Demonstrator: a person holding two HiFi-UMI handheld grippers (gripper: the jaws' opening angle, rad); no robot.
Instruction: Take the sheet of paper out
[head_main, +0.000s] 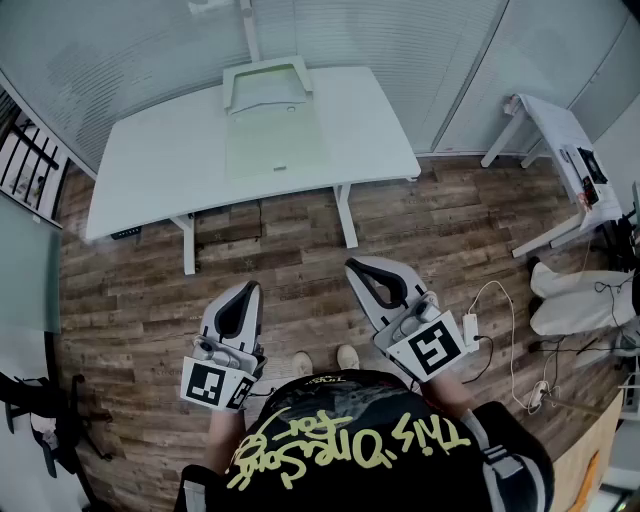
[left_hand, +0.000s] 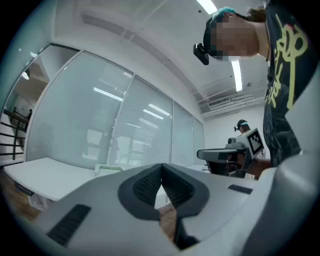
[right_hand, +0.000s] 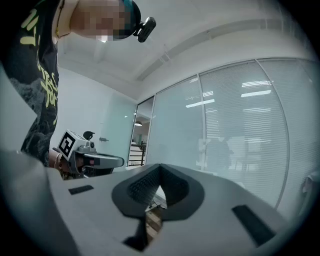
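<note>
A pale green sheet lies on the white table, its far end under a white tray-like holder at the table's back edge. The holder also shows faintly in the left gripper view. I stand well back from the table on the wooden floor. My left gripper is shut and empty, held level near my body. My right gripper is shut too, with nothing between its jaws. In the left gripper view the jaws meet at the tip; the right gripper view shows the same.
A second white desk with small devices stands at the right. Cables and a white power strip lie on the floor by my right side. A black chair base is at the lower left. Glass walls with blinds stand behind the table.
</note>
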